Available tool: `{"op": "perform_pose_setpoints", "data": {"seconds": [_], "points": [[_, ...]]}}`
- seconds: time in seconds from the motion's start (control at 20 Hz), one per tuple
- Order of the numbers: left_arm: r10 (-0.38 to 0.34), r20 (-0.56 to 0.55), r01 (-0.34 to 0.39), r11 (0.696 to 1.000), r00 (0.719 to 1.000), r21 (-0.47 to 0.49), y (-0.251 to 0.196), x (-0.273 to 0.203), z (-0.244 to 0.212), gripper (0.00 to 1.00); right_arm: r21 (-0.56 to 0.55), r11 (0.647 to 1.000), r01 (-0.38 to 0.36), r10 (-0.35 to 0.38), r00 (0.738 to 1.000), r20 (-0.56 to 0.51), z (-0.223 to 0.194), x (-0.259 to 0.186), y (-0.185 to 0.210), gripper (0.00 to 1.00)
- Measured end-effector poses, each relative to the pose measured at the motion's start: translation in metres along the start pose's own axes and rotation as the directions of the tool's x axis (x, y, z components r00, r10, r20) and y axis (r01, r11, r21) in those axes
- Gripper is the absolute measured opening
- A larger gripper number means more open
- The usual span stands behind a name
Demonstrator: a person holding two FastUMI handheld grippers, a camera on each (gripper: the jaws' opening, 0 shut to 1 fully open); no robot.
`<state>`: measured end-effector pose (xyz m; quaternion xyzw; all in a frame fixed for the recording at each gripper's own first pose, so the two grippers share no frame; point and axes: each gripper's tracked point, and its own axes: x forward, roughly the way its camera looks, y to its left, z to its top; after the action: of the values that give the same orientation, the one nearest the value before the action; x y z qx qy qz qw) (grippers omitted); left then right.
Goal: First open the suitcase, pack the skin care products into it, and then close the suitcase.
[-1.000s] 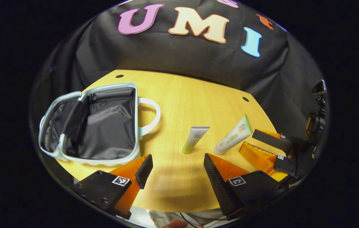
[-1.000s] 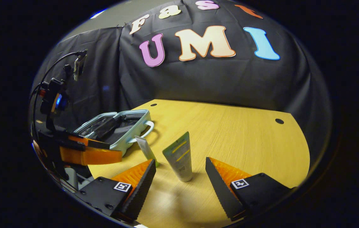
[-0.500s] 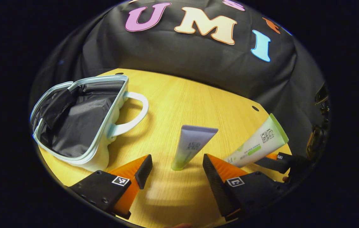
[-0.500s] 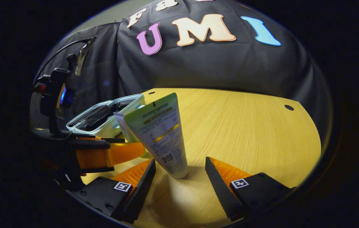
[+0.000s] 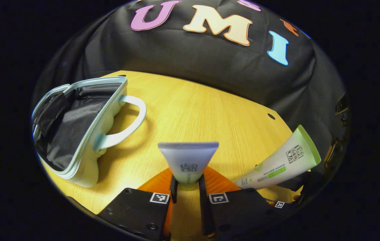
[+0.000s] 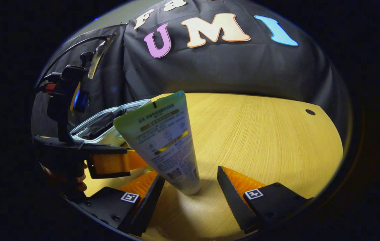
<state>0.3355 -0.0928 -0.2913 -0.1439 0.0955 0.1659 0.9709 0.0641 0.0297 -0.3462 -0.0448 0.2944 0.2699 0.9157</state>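
Left tool (image 5: 187,189) has closed on the small tube (image 5: 188,160) near its cap; right tool (image 6: 190,194) gapes around the soft, squashy green-edged tube (image 6: 163,140).

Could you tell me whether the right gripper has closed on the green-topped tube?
No, the right gripper is open around the green-topped tube.

The left gripper (image 5: 187,187) sits low over the desk (image 5: 210,110) with both fingers pressed against the base of an upright tube (image 5: 188,160). The right gripper (image 6: 190,187) hovers low with its fingers spread wide on either side of a green-topped tube (image 6: 163,140), the left finger (image 6: 149,197) close beside it and the right one apart from it.
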Motion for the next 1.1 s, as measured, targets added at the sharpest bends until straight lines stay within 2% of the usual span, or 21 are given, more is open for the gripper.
{"op": "perform_pose_setpoints", "data": {"seconds": [0.15,0.3,0.4,0.45,0.5,0.55,0.6,0.65,0.75,0.8,0.85,0.95,1.0,1.1], "points": [[-0.003,-0.02,0.004,1.0,1.0,0.019,0.0,0.0,0.001,0.24,0.022,1.0,-0.008,0.008,1.0,0.015,0.004,0.005,0.002,0.98],[-0.024,-0.025,0.024,1.0,0.999,-0.002,-0.005,-0.008,0.01,0.24,0.029,1.0,-0.008,0.008,1.0,0.027,0.011,0.007,0.006,0.98],[-0.02,-0.027,0.02,1.0,0.999,-0.004,-0.007,-0.018,0.017,0.23,0.016,1.0,0.001,-0.002,0.999,0.047,0.018,0.008,0.005,0.95],[-0.017,-0.023,0.017,1.0,1.0,-0.01,-0.005,-0.023,0.024,0.23,0.01,1.0,0.003,-0.003,0.999,0.052,0.021,0.008,0.006,0.89],[-0.016,-0.019,0.016,1.0,1.0,-0.018,-0.004,-0.029,0.031,0.24,0.006,1.0,0.006,-0.006,0.999,0.047,0.021,0.008,0.008,0.77],[-0.014,-0.016,0.013,1.0,1.0,-0.028,-0.002,-0.035,0.035,0.24,0.006,1.0,0.002,-0.002,0.999,0.035,0.018,0.01,0.011,0.76],[-0.01,-0.013,0.009,0.999,1.0,-0.035,0.0,-0.043,0.04,0.23,0.003,1.0,0.01,-0.01,1.0,0.028,0.018,0.011,0.013,0.69],[-0.004,-0.008,0.004,0.999,1.0,-0.04,0.002,-0.049,0.044,0.23,-0.013,1.0,0.019,-0.019,0.999,0.031,0.017,0.012,0.013,0.58],[0.006,0.005,-0.005,0.999,1.0,-0.049,0.012,-0.064,0.053,0.23,-0.039,0.999,0.034,-0.033,0.999,0.023,0.018,0.012,0.012,0.52],[0.008,0.012,-0.008,0.999,1.0,-0.05,0.016,-0.072,0.058,0.23,-0.043,0.999,0.033,-0.032,0.999,0.017,0.019,0.012,0.014,0.45],[0.016,0.015,-0.015,0.999,1.0,-0.052,0.023,-0.078,0.061,0.23,-0.047,0.998,0.034,-0.034,0.999,0.011,0.017,0.011,0.015,0.45],[0.032,0.012,-0.031,0.998,0.999,-0.046,0.041,-0.092,0.067,0.23,-0.064,0.997,0.052,-0.052,0.999,-0.003,0.016,0.012,0.015,0.4],[0.039,0.015,-0.038,0.998,0.999,-0.043,0.051,-0.099,0.073,0.23,-0.07,0.996,0.063,-0.064,0.998,-0.01,0.016,0.01,0.016,0.43],[0.056,0.016,-0.055,0.998,0.998,-0.043,0.077,-0.113,0.088,0.23,-0.07,0.995,0.069,-0.07,0.997,-0.013,0.021,0.004,0.024,0.41]]}}
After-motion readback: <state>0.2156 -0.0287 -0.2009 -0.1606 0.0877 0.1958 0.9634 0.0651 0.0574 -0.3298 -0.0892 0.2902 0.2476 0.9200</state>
